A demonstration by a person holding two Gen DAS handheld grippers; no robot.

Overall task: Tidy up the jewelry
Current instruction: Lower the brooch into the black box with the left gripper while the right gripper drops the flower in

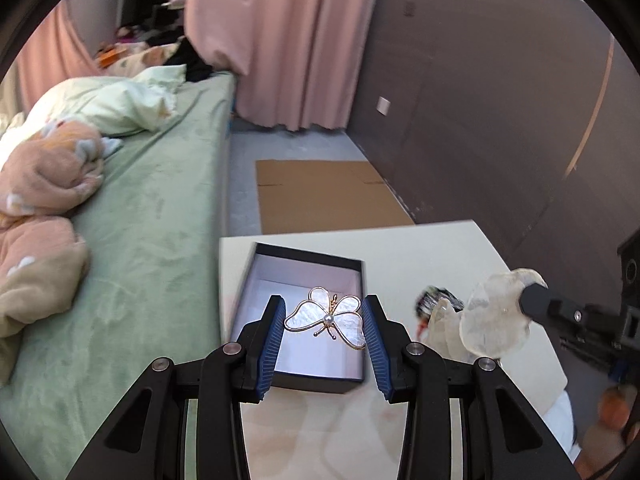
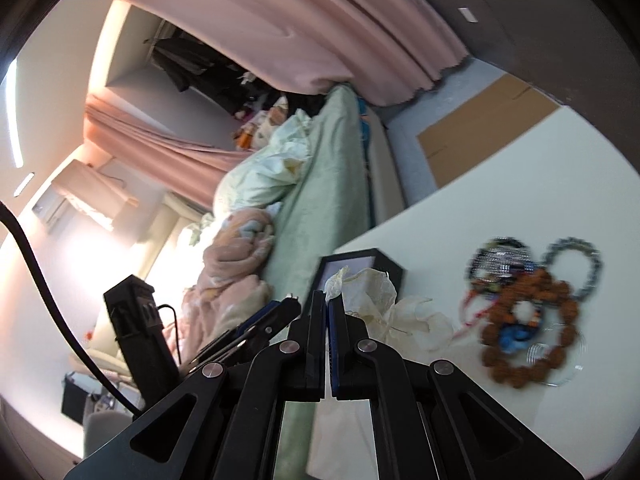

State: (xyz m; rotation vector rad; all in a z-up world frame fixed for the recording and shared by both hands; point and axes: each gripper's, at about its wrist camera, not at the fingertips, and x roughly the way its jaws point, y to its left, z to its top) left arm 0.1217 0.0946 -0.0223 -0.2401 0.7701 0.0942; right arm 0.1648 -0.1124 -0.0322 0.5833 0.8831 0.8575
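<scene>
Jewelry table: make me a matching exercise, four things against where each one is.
Things:
1. butterfly brooch
2. pale flower piece
3. brown bead bracelet
4. box

Places:
A. lying on the table among other bracelets
B. clamped in the right gripper
C. open on the table, by the edge nearest the bed
D. between the left gripper's pads

Pairs: 1-D, 2-B, 3-A, 4-C

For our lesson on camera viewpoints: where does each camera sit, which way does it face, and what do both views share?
Left wrist: on the left gripper, looking down its fingers at the butterfly brooch it grips over the open box.
Right wrist: on the right gripper, tilted, shut on a translucent flower piece; bracelets lie beyond.
Shared: box, table, bed.
</scene>
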